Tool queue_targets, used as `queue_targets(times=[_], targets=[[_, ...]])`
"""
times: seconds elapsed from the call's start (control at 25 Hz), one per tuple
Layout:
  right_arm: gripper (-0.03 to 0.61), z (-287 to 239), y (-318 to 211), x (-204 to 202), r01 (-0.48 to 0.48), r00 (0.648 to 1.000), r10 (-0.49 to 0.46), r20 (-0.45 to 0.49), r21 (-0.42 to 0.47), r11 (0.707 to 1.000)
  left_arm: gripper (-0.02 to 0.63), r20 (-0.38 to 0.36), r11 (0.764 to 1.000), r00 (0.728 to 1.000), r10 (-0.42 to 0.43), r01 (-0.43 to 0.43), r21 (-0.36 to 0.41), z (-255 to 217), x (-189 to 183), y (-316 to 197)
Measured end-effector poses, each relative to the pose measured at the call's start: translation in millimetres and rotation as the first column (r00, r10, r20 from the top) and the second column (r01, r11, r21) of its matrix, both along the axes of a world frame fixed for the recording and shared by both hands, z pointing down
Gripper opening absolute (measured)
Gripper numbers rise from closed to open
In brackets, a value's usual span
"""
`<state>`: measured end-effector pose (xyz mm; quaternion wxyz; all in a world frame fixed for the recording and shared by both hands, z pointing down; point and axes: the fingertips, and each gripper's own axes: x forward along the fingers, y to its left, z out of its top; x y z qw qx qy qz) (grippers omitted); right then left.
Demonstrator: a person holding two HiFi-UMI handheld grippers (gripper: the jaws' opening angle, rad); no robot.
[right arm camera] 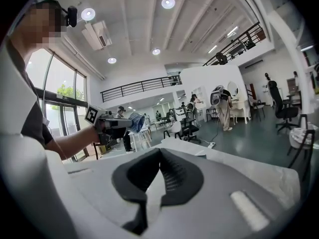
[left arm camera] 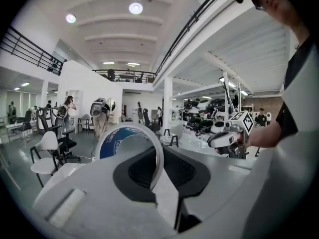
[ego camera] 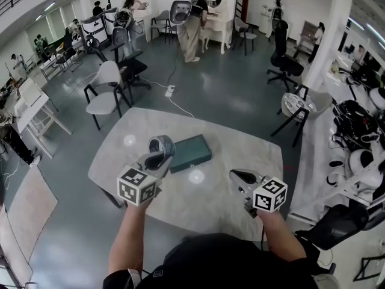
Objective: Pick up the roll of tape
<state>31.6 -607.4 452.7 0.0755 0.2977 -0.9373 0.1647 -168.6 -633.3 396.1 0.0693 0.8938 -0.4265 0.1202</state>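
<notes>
the left gripper (ego camera: 159, 156) (left arm camera: 160, 182), nearest on its bare forearm, had its jaws clamped on the wall of the white roll of tape with a blue printed core (ego camera: 161, 144) (left arm camera: 113, 144). the roll hung in the air over the left half of the pale marbled rounded table (ego camera: 240, 146), beside the flat dark green box (ego camera: 191, 153). it stood on edge, and its hole ran roughly along the jaws. the right gripper (ego camera: 239, 176) (right arm camera: 157, 159) hovered near the table's right edge, jaws together and empty.
</notes>
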Motion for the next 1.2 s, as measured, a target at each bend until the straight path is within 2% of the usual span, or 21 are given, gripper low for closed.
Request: queue_targets(times=[0.2,0.36,0.52,0.8,1.0,1.2], targets=[[0.003,-8.0,-2.6,2.3,-0.019,1.000,0.019,0.015,0.028,0.999,0.054,-0.066,0.999,0.998,-0.011,0.014,0.046,-5.7,3.6,15.5],[0.003,-10.6,-3.0,7.3,-0.028,1.000,0.027,0.001,0.073,0.997,0.054,-0.134,0.995,0.989,-0.057,0.068,0.079,-7.3,1.8,22.2],[0.002,-14.9,-4.2,10.4,-0.040,0.999,0.041,-0.004,0.120,0.992,0.054,-0.163,0.990,0.982,-0.092,0.107,0.089,-1.9,-1.2,23.5],[0.002,-15.4,-2.7,2.8,-0.010,0.999,0.015,-0.030,0.161,0.987,0.054,-0.158,0.992,0.982,-0.101,0.112,0.064,8.8,-0.1,22.7],[0.002,-11.1,-1.9,-0.3,-0.008,0.999,0.014,-0.037,0.149,0.989,0.054,-0.149,0.993,0.983,-0.106,0.112,0.032,17.1,2.5,23.6],[0.002,-9.7,-2.9,1.5,-0.006,0.999,0.011,-0.034,0.143,0.990,0.054,-0.146,0.994,0.984,-0.102,0.108,0.032,17.0,5.6,23.0]])
